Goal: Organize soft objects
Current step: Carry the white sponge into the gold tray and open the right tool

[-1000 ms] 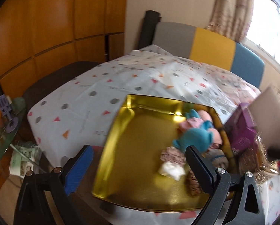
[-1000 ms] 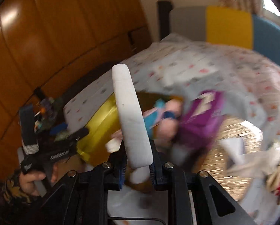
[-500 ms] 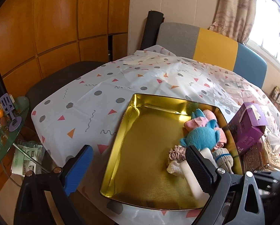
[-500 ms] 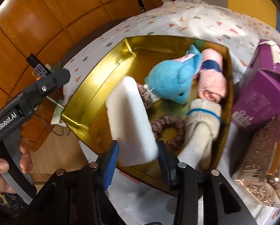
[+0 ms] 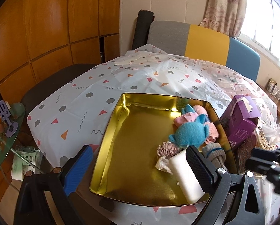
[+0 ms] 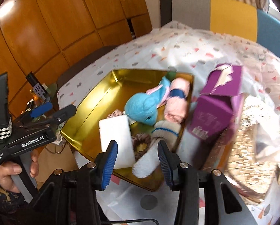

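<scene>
A gold metal tray (image 5: 132, 131) (image 6: 94, 101) sits on the spotted tablecloth. In its right part lie a blue plush toy (image 5: 188, 133) (image 6: 141, 105), pink socks (image 5: 211, 129) (image 6: 177, 106), a grey sock (image 5: 215, 150) (image 6: 166, 129), a brownish scrunchie (image 5: 166, 149) and a white sponge block (image 5: 185, 178) (image 6: 117, 136). My right gripper (image 6: 138, 161) is open just above the tray's near edge, the sponge lying free before it. My left gripper (image 5: 138, 166) is open and empty over the tray's near side.
A purple carton (image 5: 241, 120) (image 6: 213, 108) stands right of the tray beside a glittery gold basket (image 6: 252, 140). A glass side table (image 5: 2, 131) with small items is at the left. A grey, yellow and blue chair back (image 5: 205, 41) is behind the table.
My right gripper carried the white sponge down into the tray, opened and let it go, then drew back. The left gripper stayed open and barely moved.
</scene>
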### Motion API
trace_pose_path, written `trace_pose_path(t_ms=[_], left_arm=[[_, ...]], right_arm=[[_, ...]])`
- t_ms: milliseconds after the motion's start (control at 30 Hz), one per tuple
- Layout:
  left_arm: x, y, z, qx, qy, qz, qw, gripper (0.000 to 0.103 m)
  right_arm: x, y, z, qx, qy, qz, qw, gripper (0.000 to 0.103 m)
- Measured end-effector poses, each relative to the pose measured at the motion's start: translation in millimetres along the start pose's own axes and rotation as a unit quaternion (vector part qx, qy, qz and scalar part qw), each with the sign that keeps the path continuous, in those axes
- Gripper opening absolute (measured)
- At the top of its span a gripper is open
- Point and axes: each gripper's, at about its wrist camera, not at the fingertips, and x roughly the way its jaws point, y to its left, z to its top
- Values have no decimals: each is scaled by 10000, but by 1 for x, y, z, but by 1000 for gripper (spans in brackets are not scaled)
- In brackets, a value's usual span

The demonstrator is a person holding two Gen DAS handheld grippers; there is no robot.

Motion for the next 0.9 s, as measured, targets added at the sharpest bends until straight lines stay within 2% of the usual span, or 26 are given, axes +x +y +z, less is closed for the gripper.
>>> trace_pose_path(t_ms=[267, 533, 733, 800, 900], left_arm=[[-2, -15, -2, 188, 17, -77, 9998, 101], [-5, -30, -2, 389, -25, -175, 9991, 103], [-10, -47, -3, 652, -94, -158, 9977, 103], [-11, -52, -3, 736, -117, -169, 9971, 103], [-13, -62, -2, 855, -140, -212, 9960, 103]], right_arm=[[-58, -47, -8, 414, -745, -533, 9949, 44], [-102, -119, -24, 1211, -1096, -1381, 9769, 44], [-129, -183, -44, 1892, -1275, -2131, 9500, 44], [-137, -208, -54, 2166, -1311, -2426, 9365, 44], [-150, -250, -76, 2643, -1416, -2898, 9089, 44]])
